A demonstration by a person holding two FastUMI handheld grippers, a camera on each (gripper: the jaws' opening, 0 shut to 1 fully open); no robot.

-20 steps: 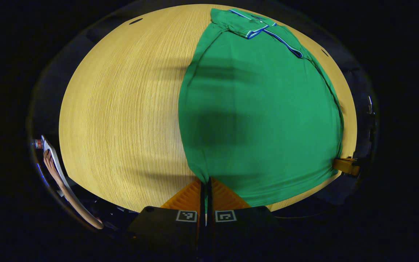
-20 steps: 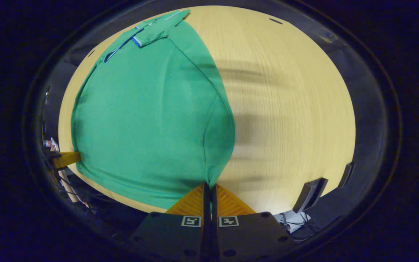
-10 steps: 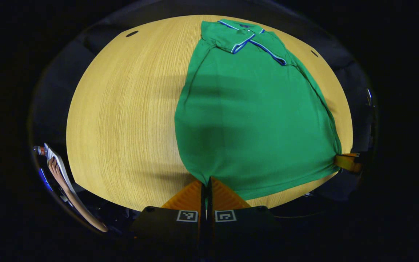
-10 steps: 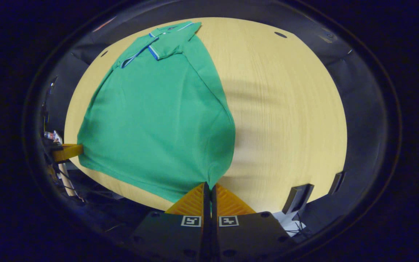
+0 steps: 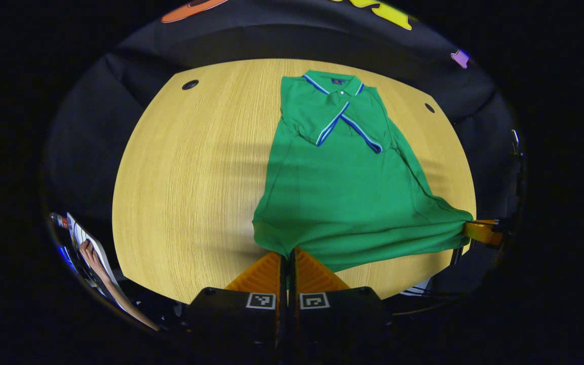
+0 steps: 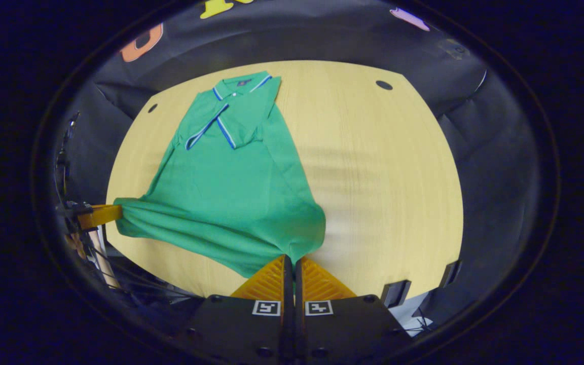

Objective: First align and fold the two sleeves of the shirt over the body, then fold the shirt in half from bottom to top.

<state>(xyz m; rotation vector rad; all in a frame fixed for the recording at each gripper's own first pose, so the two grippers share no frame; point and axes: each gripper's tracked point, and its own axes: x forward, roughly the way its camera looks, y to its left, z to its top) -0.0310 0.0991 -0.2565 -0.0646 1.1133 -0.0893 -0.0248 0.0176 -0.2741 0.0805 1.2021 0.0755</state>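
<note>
Both grippers, left [image 5: 288, 253] and right [image 6: 292, 261], pinch the green shirt's [image 5: 345, 192] hem above a wooden table [image 5: 190, 192]; black cloth behind.

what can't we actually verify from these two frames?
- Hem corners of the green shirt: hidden between the fingers of the left gripper and right gripper.
- Shirt's underside and table beneath: covered by cloth.
- Items beside the hand, left gripper view: too small, cut off.
</note>
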